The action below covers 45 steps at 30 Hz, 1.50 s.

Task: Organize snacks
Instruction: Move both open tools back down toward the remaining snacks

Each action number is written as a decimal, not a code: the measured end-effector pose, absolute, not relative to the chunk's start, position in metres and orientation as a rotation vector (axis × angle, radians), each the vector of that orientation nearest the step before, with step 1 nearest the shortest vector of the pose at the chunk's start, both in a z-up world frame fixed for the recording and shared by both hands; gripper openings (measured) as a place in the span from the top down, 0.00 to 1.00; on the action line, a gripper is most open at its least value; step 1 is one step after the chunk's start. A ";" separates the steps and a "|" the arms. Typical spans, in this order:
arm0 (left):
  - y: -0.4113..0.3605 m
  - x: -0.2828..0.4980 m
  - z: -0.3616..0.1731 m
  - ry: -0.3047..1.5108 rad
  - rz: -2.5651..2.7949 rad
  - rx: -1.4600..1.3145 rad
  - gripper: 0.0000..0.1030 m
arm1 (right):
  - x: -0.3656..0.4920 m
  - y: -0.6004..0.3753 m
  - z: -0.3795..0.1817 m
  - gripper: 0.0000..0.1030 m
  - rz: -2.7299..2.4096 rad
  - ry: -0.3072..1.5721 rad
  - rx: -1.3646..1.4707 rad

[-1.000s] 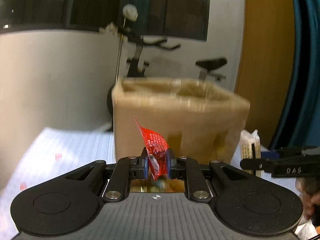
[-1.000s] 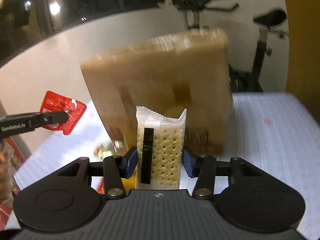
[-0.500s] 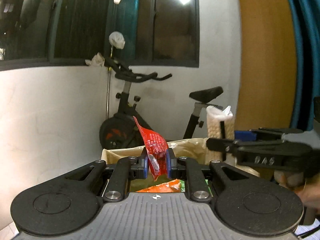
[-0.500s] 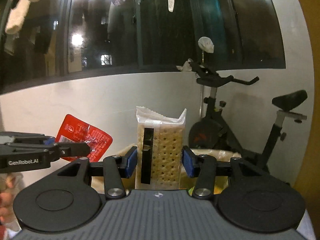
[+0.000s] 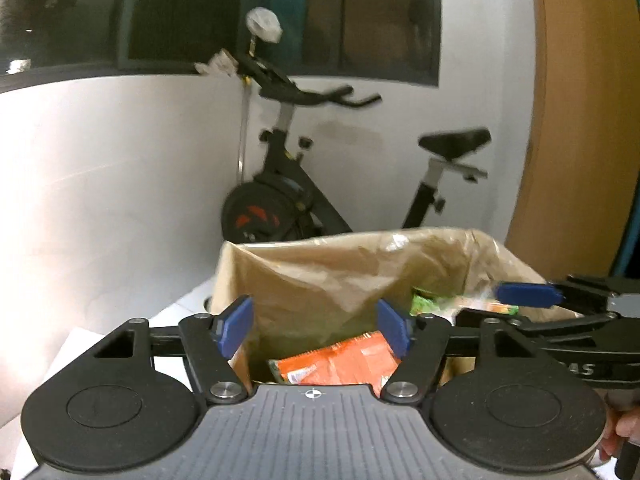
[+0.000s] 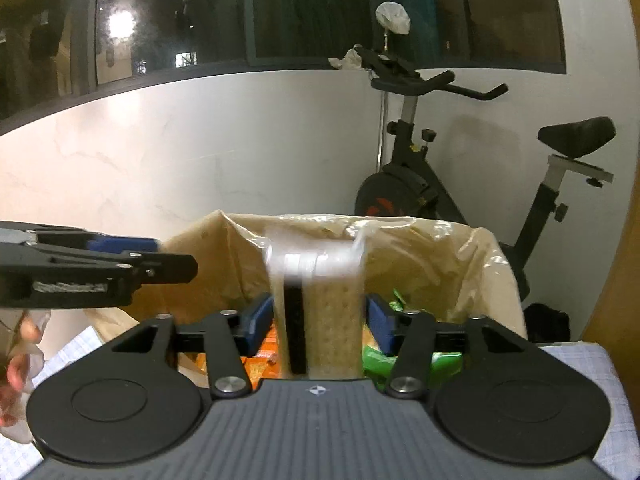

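A black exercise bike (image 5: 288, 184) stands against the white wall (image 5: 100, 180), behind a tall brown cardboard box lined with a clear plastic bag (image 5: 360, 264). The box stands on a white, lightly patterned table surface (image 6: 600, 384), and its open top is filled with snack packets: an orange foil packet (image 5: 340, 364) lies at the near side, and green packets (image 6: 380, 360) lie more to the right side. The left gripper (image 5: 316, 328), black with blue pads, is above the near edge of the box; its jaws are opening and wide apart, and nothing is between them. The right gripper (image 6: 318, 320) is also over the box opening, and its jaws are opening. Between them is an upright clear packet of pale crackers with a black stripe (image 6: 318, 304), blurred, with a small gap showing at each pad. Fingers of a hand (image 6: 20, 356) show at the left edge of the right wrist view.
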<state>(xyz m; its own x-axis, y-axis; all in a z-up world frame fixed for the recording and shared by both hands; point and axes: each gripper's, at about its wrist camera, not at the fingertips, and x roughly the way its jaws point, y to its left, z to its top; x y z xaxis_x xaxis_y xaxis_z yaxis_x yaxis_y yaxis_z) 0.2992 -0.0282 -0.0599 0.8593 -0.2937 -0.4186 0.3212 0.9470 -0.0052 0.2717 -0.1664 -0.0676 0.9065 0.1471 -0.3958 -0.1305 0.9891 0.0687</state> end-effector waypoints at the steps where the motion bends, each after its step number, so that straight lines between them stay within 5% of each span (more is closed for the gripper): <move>1: -0.024 0.298 -0.060 0.433 -0.312 0.060 0.31 | 0.269 -0.167 -0.067 0.35 0.138 0.405 0.040; 6: -0.010 0.280 -0.058 0.430 -0.284 0.066 0.30 | 0.254 -0.172 -0.063 0.30 0.140 0.387 0.060; 14: 0.009 0.238 -0.059 0.442 -0.266 0.058 0.11 | 0.206 -0.176 -0.061 0.28 0.165 0.324 0.136; 23: 0.025 0.196 -0.092 0.436 -0.254 0.045 0.10 | 0.145 -0.162 -0.086 0.28 0.174 0.278 0.092; 45: 0.019 0.153 -0.176 0.620 -0.226 0.103 0.13 | 0.125 -0.124 -0.214 0.29 0.218 0.698 0.108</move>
<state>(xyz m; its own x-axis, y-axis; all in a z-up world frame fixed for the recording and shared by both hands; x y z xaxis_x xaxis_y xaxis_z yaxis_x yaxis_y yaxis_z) 0.1526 0.0187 -0.1759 0.7905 -0.1788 -0.5858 0.2405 0.9702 0.0283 0.1245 -0.1241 -0.2139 0.7444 0.2345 -0.6252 -0.1624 0.9718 0.1712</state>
